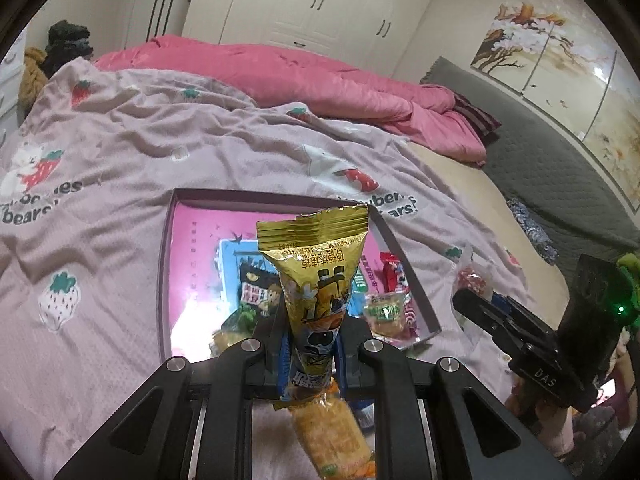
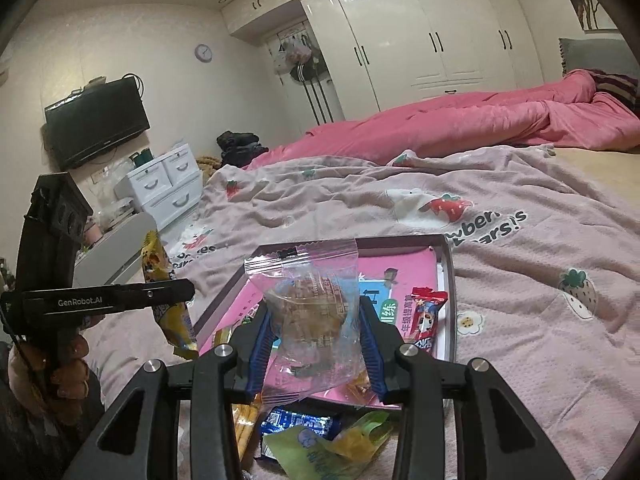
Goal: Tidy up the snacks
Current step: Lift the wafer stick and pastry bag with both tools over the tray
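left gripper point(image 1: 310, 354): pinching gold snack packet point(image 1: 316, 276) upright
right gripper point(image 2: 316, 344): clamping clear cookie bag point(image 2: 310, 312)
pink tray point(image 1: 192, 280): lying underneath both

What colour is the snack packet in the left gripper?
Gold-yellow with dark cartoon print, clearest in the left wrist view: snack packet in the left gripper.

Tray point(image 1: 404, 256): on the blanket point(image 1: 120, 208), on the bed.
In tray: packets point(image 1: 390, 310).
Before tray: loose snacks point(image 2: 320, 440).
Behind: quilt point(image 1: 280, 76), then wardrobe point(image 1: 320, 4).
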